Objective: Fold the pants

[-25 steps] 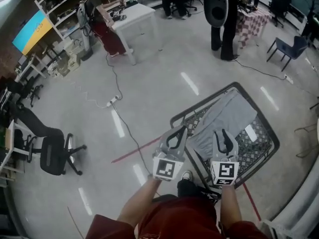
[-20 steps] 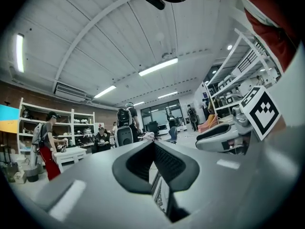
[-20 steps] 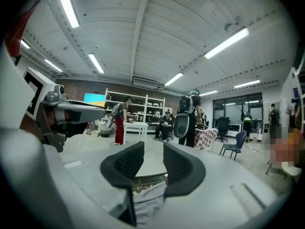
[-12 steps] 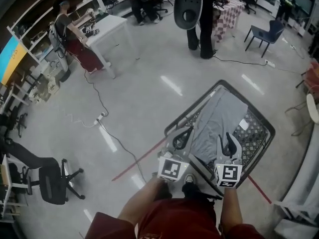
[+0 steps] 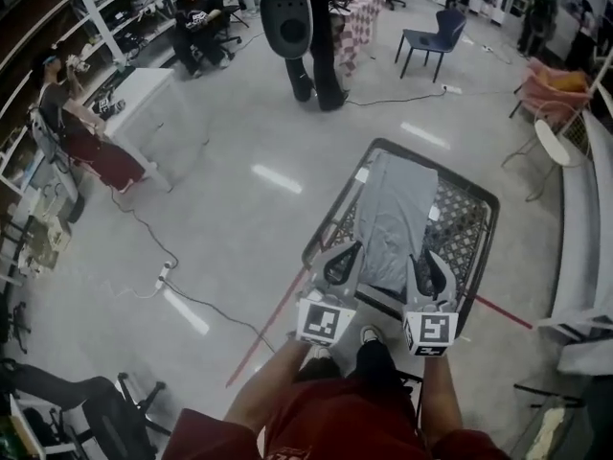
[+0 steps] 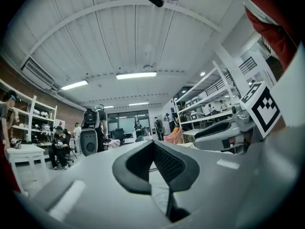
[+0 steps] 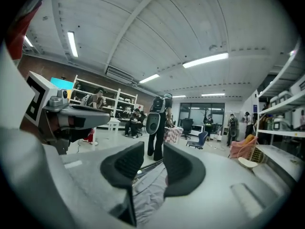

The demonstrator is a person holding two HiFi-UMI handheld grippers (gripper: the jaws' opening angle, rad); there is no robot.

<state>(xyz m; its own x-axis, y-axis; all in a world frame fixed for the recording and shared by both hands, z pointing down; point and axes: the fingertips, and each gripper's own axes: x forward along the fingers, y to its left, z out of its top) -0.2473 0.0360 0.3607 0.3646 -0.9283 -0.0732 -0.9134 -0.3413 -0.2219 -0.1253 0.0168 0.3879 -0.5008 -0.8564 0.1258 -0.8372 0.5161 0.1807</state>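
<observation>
Grey pants (image 5: 393,217) lie spread lengthwise on a black wire-mesh rack (image 5: 473,226) in the head view, straight ahead of me. Both grippers are held level over the rack's near edge. My left gripper (image 5: 342,261) is shut with nothing in it, at the pants' near left corner. My right gripper (image 5: 430,272) stands open and empty, at the near right corner. In the right gripper view, grey cloth (image 7: 148,195) shows below and beyond the parted jaws of the right gripper (image 7: 151,168). In the left gripper view the left gripper (image 6: 159,165) shows its pads together.
A person with a backpack (image 5: 291,22) stands beyond the rack. A white table (image 5: 144,94) with seated people is at the far left, a blue chair (image 5: 433,36) at the back. A red floor line (image 5: 263,329) and a cable with a power strip (image 5: 163,276) lie to the left.
The view has swung so the rack and pants now lie straight ahead instead of to the right. Both grippers turned with it and stay over the near edge; their jaws look unchanged.
</observation>
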